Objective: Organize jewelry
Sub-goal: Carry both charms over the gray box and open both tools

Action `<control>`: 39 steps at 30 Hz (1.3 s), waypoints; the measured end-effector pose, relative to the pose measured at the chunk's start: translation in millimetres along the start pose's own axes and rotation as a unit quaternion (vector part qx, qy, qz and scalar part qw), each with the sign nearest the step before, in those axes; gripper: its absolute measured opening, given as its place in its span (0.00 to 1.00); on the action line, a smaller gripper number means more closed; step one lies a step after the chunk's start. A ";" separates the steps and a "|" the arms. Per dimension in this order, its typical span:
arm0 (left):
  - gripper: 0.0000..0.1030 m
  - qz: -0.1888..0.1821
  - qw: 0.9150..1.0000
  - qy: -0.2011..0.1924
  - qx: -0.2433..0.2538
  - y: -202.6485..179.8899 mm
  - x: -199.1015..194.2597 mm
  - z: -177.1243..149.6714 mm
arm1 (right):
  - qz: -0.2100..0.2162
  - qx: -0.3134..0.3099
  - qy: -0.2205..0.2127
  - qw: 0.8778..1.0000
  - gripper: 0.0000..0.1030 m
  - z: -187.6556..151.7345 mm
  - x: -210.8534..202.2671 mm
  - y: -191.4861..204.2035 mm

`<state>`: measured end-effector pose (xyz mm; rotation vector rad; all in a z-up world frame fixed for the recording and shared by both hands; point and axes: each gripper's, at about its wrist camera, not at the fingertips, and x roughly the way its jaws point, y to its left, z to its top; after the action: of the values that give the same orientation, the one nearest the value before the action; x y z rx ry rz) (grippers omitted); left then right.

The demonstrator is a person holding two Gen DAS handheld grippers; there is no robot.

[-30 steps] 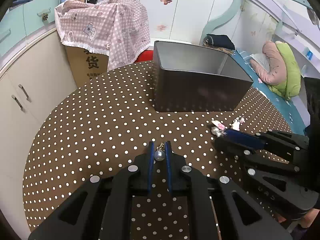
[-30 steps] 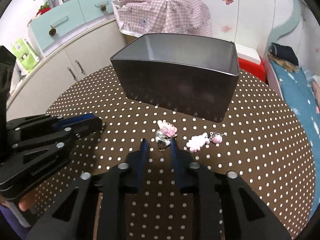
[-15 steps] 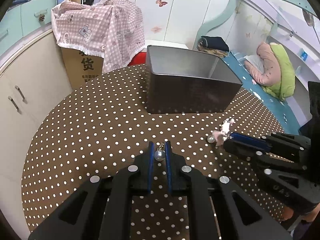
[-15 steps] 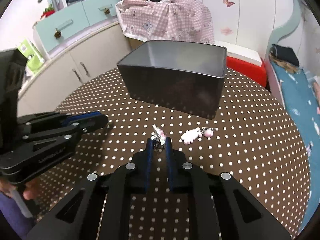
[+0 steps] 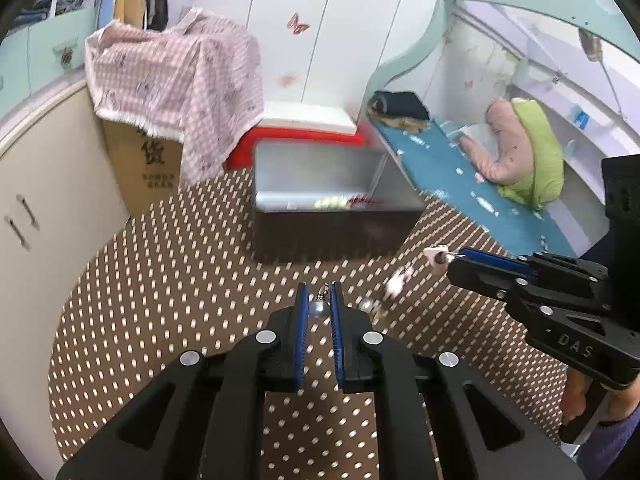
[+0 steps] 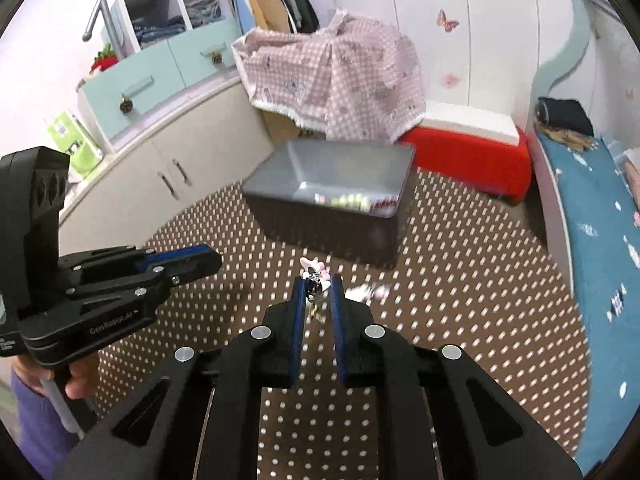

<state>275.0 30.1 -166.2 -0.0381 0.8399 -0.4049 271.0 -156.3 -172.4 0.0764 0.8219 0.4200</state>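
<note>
My left gripper [image 5: 319,300] is shut on a pearl earring [image 5: 317,309], held above the dotted brown table [image 5: 168,280]. My right gripper [image 6: 316,286] is shut on a pink-and-white charm earring [image 6: 315,272], also lifted; it shows in the left wrist view [image 5: 458,257] with the charm [image 5: 436,255] at its tip. The dark rectangular box [image 5: 332,196] stands open ahead, with several beads [image 6: 348,201] inside. A pink charm [image 5: 396,282] and a small silver piece [image 5: 366,305] lie on the table between the grippers. The left gripper shows in the right wrist view [image 6: 208,260].
A pink checked cloth [image 5: 176,80] covers a cardboard box behind the table. A red and white stool [image 6: 468,148] stands behind the box. Cabinets [image 6: 168,168] are on the left, a blue bed [image 5: 460,168] on the right.
Both grippers have risen and pulled back from the table. The right gripper closed on the charm earring and lifted it. The box interior now shows.
</note>
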 end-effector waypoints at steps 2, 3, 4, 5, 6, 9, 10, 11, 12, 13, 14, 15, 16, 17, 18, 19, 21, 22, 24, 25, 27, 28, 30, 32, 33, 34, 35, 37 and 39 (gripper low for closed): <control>0.09 -0.005 1.000 -0.010 0.006 -3.2 -4.9 10.5 | -0.003 -0.003 -0.010 1.000 0.13 9.4 -6.0 -1.4; 0.09 -0.009 1.000 -0.014 0.010 -5.1 -7.4 18.1 | -0.003 -0.004 -0.013 1.000 0.13 14.4 -7.8 -2.4; 0.09 -0.011 1.000 -0.018 0.012 -5.3 -8.7 24.9 | -0.003 -0.004 -0.019 1.000 0.13 20.1 -9.8 -3.9; 0.09 -0.019 1.000 -0.021 0.013 -6.0 -9.8 33.8 | -0.005 -0.004 -0.023 1.000 0.13 25.9 -10.9 -5.3; 0.09 -0.026 0.999 -0.021 0.012 -5.0 -9.5 40.0 | -0.006 -0.005 -0.025 1.000 0.13 32.0 -10.7 -6.6; 0.09 -0.042 0.999 -0.016 -0.002 -0.1 -3.5 63.0 | -0.006 -0.004 -0.029 1.000 0.13 46.6 -8.3 -11.7; 0.09 -0.046 0.999 -0.012 -0.009 2.3 0.7 71.4 | -0.007 -0.005 -0.029 1.000 0.13 52.2 -6.3 -13.2; 0.09 -0.046 0.999 -0.008 -0.015 4.4 3.9 76.6 | -0.006 -0.004 -0.030 1.000 0.13 56.6 -4.5 -14.3; 0.09 -0.046 0.999 0.000 -0.022 6.4 9.6 83.8 | -0.006 -0.003 -0.029 1.000 0.13 60.0 -2.4 -15.7; 0.09 -0.047 0.998 0.006 -0.028 7.6 14.3 88.8 | -0.006 -0.003 -0.027 1.000 0.13 64.0 0.6 -17.0; 0.09 -0.047 0.998 0.014 -0.039 9.4 21.1 94.9 | -0.007 -0.005 -0.024 1.000 0.13 67.5 4.3 -17.7; 0.09 -0.047 0.998 0.021 -0.044 10.3 25.6 96.5 | -0.007 -0.006 -0.021 1.000 0.13 69.4 7.4 -17.4; 0.09 -0.048 0.997 0.028 -0.050 11.0 31.3 99.7 | -0.008 -0.008 -0.018 1.000 0.13 72.2 12.4 -18.0; 0.09 -0.049 0.997 0.033 -0.055 11.4 35.3 101.1 | -0.009 -0.009 -0.016 1.000 0.13 72.3 15.8 -16.9; 0.09 -0.052 0.996 0.043 -0.061 12.1 42.9 102.6 | -0.010 -0.010 -0.011 1.000 0.13 72.5 20.4 -17.4; 0.09 -0.055 0.995 0.048 -0.065 12.5 47.1 102.1 | -0.009 -0.010 -0.007 1.000 0.13 73.1 25.3 -18.4; 0.09 -0.056 0.994 0.058 -0.071 13.6 55.9 100.5 | -0.009 -0.009 -0.002 1.000 0.13 72.7 32.7 -20.0; 0.09 -0.052 0.994 0.064 -0.073 13.8 60.6 99.3 | -0.009 -0.008 0.001 1.000 0.13 72.6 36.5 -20.5; 0.09 -0.053 0.993 0.070 -0.073 13.9 66.5 96.3 | -0.009 -0.007 0.006 1.000 0.13 71.3 42.4 -21.4; 0.09 -0.052 0.993 0.072 -0.074 13.9 69.1 94.9 | -0.009 -0.007 0.008 1.000 0.13 70.3 43.9 -21.5; 0.09 -0.054 0.993 0.078 -0.073 13.9 72.9 92.8 | -0.009 -0.007 0.013 1.000 0.13 68.9 47.9 -22.0; 0.10 -0.053 0.993 0.078 -0.073 13.8 74.0 91.8 | -0.009 -0.006 0.014 1.000 0.13 69.2 50.2 -22.5; 0.10 -0.050 0.993 0.080 -0.072 12.9 75.7 90.5 | -0.008 -0.006 0.017 1.000 0.13 67.8 53.1 -23.0; 0.10 -0.052 0.993 0.082 -0.071 13.4 76.1 88.6 | -0.008 -0.005 0.019 1.000 0.13 67.1 55.3 -24.7; 0.10 -0.052 0.993 0.082 -0.072 13.6 76.4 88.6 | -0.008 -0.004 0.021 1.000 0.13 66.5 56.4 -24.7; 0.10 -0.051 0.993 0.082 -0.072 14.0 76.2 88.3 | -0.008 -0.004 0.022 1.000 0.13 66.5 57.5 -23.9; 0.10 -0.051 0.993 0.081 -0.072 14.9 76.0 87.1 | -0.009 -0.004 0.023 1.000 0.13 66.5 58.4 -23.4; 0.10 -0.050 0.992 0.082 -0.076 16.3 75.0 86.1 | -0.009 -0.003 0.025 1.000 0.13 66.2 60.4 -23.6; 0.10 -0.050 0.992 0.081 -0.078 16.1 74.0 85.2 | -0.009 -0.002 0.025 1.000 0.13 64.2 60.5 -24.6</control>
<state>386.7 7.4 -165.0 -0.1952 1.0326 -0.4397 362.3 -149.0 -176.1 0.0554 0.8709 0.4084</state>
